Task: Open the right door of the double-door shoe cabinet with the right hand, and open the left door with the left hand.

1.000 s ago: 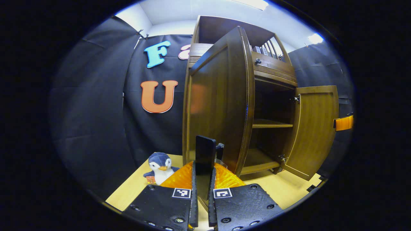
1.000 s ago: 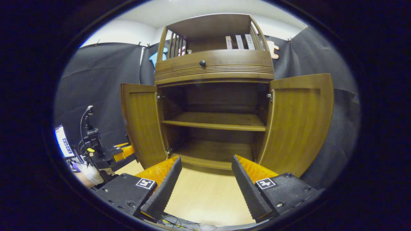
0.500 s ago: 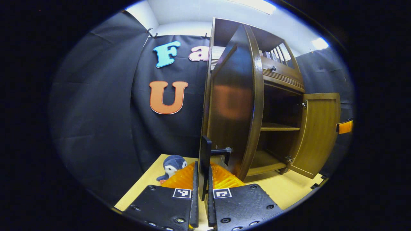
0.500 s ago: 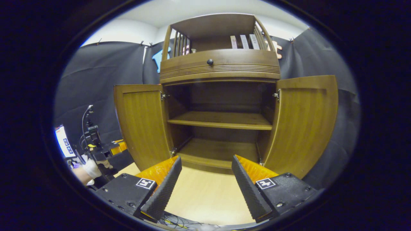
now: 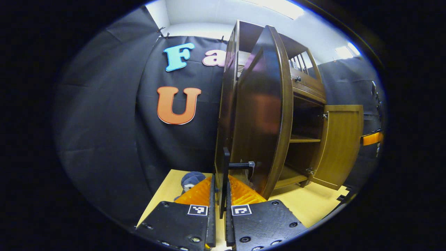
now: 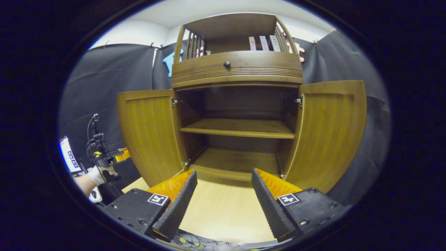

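The wooden shoe cabinet (image 6: 237, 69) stands with both doors swung out. In the right gripper view the left door (image 6: 150, 132) and right door (image 6: 327, 136) flank the bare shelves. My right gripper (image 6: 223, 195) hangs open in front of the cabinet, touching nothing. In the left gripper view the left door (image 5: 264, 115) is seen nearly edge-on. Its black handle (image 5: 226, 164) runs down between my left gripper's (image 5: 219, 209) fingers, which are shut on it. The right door (image 5: 341, 146) stands open beyond. The left gripper (image 6: 108, 158) also appears far left in the right gripper view, held by a gloved hand (image 6: 95, 174).
A penguin plush (image 5: 191, 179) sits on the light wooden table (image 6: 223, 216) left of the cabinet, partly hidden by my left fingers. A drawer with a round knob (image 6: 227, 64) tops the doors. A lit screen (image 6: 66, 153) stands at far left.
The left door has swung further outward with my left gripper still shut on its handle. The right gripper has stayed open and almost still.
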A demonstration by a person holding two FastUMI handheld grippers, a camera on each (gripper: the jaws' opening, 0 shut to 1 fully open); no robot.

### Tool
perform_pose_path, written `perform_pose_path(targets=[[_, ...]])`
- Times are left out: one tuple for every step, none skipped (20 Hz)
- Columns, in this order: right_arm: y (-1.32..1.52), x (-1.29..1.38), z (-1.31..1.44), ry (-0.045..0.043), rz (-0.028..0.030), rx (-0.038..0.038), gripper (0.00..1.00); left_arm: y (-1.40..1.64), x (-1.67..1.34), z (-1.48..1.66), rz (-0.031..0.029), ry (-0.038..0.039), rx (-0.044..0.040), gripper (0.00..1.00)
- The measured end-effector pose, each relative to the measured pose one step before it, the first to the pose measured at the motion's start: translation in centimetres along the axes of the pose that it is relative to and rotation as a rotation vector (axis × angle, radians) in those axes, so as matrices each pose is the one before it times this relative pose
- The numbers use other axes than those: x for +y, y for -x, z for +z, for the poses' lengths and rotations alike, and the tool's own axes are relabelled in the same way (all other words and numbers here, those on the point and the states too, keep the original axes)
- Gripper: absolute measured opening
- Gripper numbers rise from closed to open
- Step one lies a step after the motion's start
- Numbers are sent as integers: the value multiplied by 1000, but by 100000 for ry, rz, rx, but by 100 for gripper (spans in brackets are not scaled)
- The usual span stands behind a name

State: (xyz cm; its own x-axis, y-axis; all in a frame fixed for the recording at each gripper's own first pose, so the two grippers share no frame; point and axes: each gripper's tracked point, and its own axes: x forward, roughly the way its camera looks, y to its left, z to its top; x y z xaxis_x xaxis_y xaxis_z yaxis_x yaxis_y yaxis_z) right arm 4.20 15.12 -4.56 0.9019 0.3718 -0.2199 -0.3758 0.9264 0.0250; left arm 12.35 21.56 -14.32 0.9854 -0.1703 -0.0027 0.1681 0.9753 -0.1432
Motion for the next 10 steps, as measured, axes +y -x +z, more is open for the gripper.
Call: perform_pose_path(targets=[[-40, 117, 1, 300, 164, 63, 99, -27, 10, -23, -1397, 296, 180, 11], [-50, 103, 26, 223, 148, 14, 99, -77, -69, 127, -1015, 253, 280, 11], [-25, 141, 29, 225, 301, 22, 99, -21, -111, 8, -1140, -323, 371, 10], [-94, 193, -75, 53, 241, -22, 99, 10, 8, -48, -118, -1214, 383, 11], [-34, 65, -24, 23, 161, 156, 99, 50, 209, 32, 688, -1339, 362, 11], [3, -18, -53, -78, 146, 90, 99, 21, 46, 26, -120, -846, 947, 11], [20, -78, 12, -69, -63, -21, 99, 276, 421, 105, 1541, -1200, -147, 10], [-15, -58, 80, -8, 64, -151, 99, 162, 354, 104, 842, -1105, -20, 29], [-43, -113, -23, -80, -156, -114, 99, 396, 552, 214, 1431, -625, 607, 48], [-49, -69, -69, -54, 56, 26, 99, 472, 369, 6, 1339, -552, 842, 67]])
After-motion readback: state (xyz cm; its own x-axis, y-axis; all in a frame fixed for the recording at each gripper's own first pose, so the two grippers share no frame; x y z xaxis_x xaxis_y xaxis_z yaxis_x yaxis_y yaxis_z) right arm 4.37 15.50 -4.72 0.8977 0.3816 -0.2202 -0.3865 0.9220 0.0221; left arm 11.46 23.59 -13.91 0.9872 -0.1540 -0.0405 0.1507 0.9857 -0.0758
